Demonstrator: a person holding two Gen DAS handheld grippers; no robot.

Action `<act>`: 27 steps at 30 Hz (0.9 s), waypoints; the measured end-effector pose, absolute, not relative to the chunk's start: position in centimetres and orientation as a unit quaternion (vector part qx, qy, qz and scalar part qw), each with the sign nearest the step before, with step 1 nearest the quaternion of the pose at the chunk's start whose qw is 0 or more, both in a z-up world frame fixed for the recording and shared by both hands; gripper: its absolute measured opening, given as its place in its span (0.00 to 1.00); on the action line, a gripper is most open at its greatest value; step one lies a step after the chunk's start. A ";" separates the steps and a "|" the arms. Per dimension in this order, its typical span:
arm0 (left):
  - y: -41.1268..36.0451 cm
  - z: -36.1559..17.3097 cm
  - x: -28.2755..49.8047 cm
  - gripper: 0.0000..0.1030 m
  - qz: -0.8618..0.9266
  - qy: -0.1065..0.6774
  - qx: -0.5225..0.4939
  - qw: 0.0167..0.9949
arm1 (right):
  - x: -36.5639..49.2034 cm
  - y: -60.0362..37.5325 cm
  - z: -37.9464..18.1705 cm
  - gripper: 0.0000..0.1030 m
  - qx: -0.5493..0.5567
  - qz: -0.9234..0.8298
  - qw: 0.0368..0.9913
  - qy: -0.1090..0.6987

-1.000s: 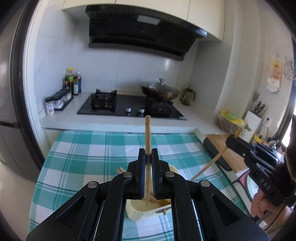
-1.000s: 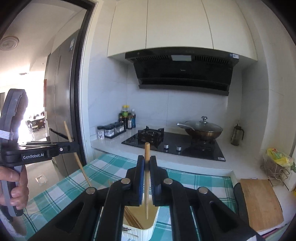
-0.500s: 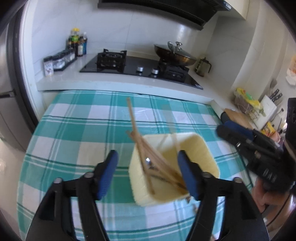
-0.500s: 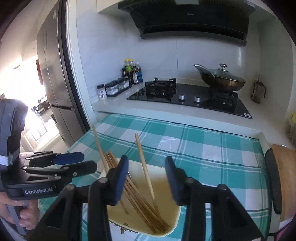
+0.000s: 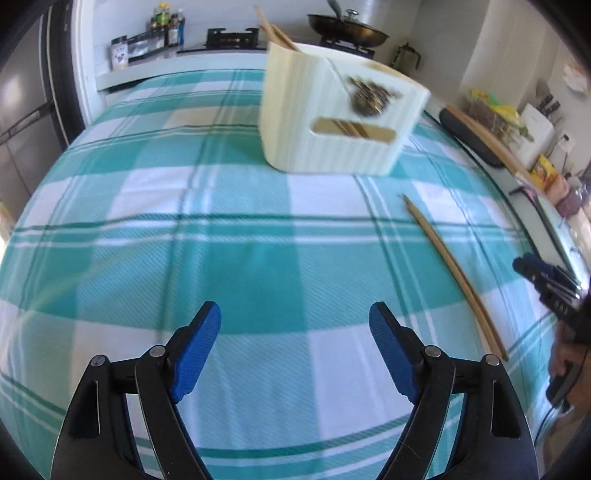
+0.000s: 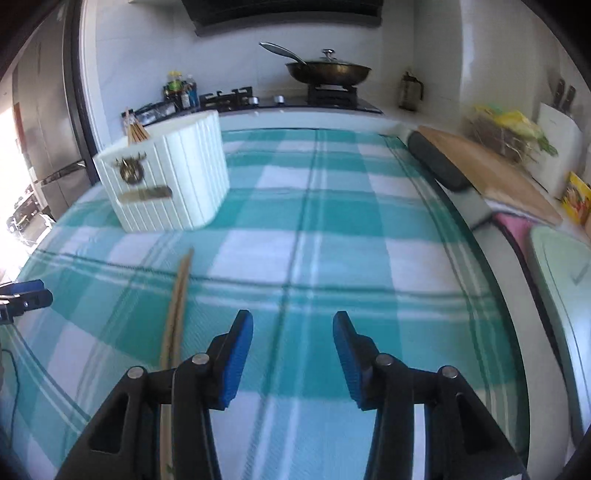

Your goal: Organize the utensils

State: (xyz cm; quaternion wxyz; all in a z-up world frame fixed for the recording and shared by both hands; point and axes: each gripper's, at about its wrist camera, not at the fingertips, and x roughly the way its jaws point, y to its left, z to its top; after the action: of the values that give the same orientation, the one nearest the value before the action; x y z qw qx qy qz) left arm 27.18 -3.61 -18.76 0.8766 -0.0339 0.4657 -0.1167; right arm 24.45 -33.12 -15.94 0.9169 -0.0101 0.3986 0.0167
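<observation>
A cream ribbed utensil holder (image 5: 332, 118) stands on the teal checked tablecloth (image 5: 221, 229), with several wooden chopsticks (image 5: 275, 33) sticking out of it. It also shows in the right wrist view (image 6: 170, 177). A pair of wooden chopsticks (image 5: 454, 273) lies flat on the cloth, right of my left gripper and just left of my right gripper in the right wrist view (image 6: 177, 299). My left gripper (image 5: 295, 354) is open and empty, low over the cloth. My right gripper (image 6: 293, 362) is open and empty; it also shows at the right edge of the left wrist view (image 5: 546, 280).
A wooden cutting board (image 6: 487, 166) and a dark roll (image 6: 436, 162) lie at the table's right edge. The stove with a lidded wok (image 6: 328, 70) and bottles (image 6: 181, 88) stands behind the table. A knife block (image 6: 557, 136) is far right.
Both grippers let go of their chopsticks into the holder, opened wide, and dropped back low over the cloth. The holder is now farther away.
</observation>
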 end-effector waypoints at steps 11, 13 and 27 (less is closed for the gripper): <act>-12.3 -17.7 24.2 0.87 -0.151 0.443 -0.023 0.883 | 19.5 -35.4 -17.8 0.45 -0.011 -0.024 0.909 0.415; -13.9 -17.7 24.4 0.87 -0.154 0.447 -0.030 0.881 | 20.5 -35.7 -18.6 0.45 -0.005 -0.021 0.898 0.440; -19.2 -20.6 25.5 0.89 -0.107 0.461 0.045 0.880 | 20.2 -35.8 -18.9 0.45 0.002 -0.018 0.900 0.436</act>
State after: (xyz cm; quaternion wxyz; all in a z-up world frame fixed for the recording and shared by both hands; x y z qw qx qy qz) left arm 25.53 -19.23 -20.62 0.8800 0.0446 0.4606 -0.1072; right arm 20.20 -35.82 -18.88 0.8998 0.0020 0.4359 -0.0183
